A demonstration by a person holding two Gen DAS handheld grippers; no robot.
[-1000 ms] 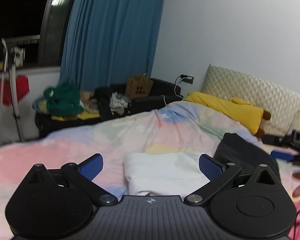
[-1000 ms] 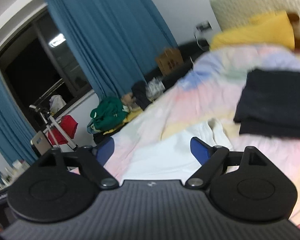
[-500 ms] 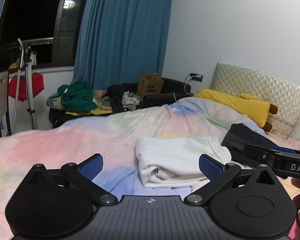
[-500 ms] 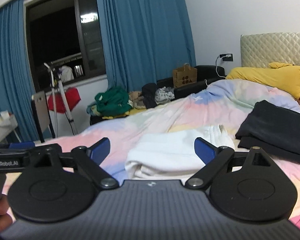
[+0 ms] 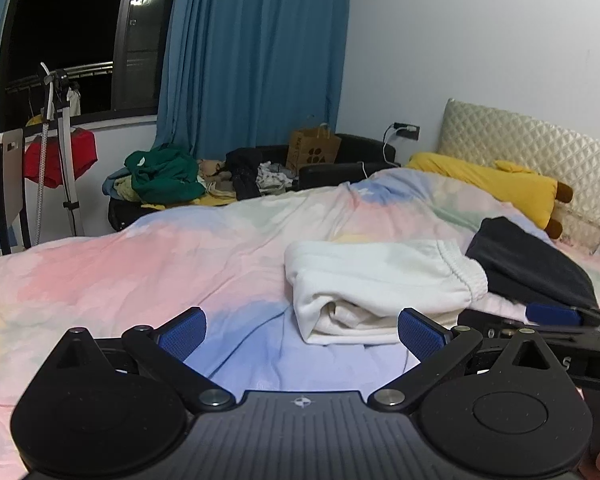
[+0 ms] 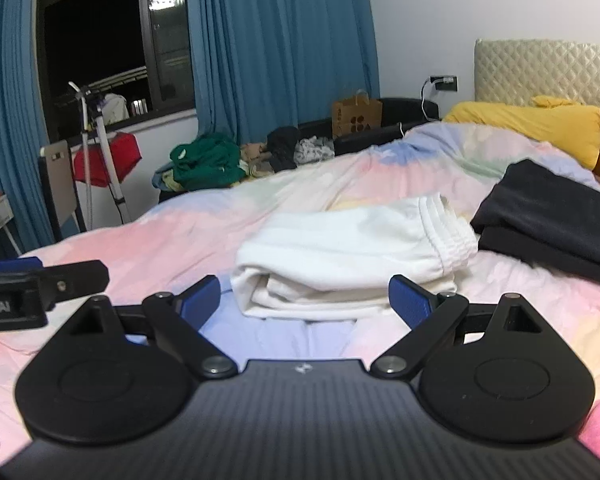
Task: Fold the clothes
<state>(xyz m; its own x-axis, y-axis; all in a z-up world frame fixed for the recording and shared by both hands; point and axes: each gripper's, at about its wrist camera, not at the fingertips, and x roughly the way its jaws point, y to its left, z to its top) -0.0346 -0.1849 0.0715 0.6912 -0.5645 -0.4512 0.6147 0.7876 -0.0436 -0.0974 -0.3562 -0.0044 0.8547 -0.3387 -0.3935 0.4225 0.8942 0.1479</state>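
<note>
Where the folded white sweatpants lie on the pastel quilt, they sit as a thick bundle with the elastic waistband at their right end and the layered fold edges facing you. Just to their right, the waistband nearly touches a folded black garment, which rests on the same quilt closer to the headboard.

Your left gripper hangs above the quilt in front of the sweatpants with its blue-padded fingers spread wide and nothing between them. Your right gripper does the same from a spot a little further right, fingers parted and empty, the white bundle showing in the gap beyond the pads. Neither gripper touches the cloth. In the right wrist view your left gripper shows as a black bar at the left edge, and in the left wrist view the right one shows at the right edge, so you hold the two side by side.

Beyond the clothes, a yellow plush toy lies against the quilted headboard. Past the far side of the bed, a low black bench carries a green garment, other loose clothes and a brown paper bag, in front of blue curtains and a dark window.
</note>
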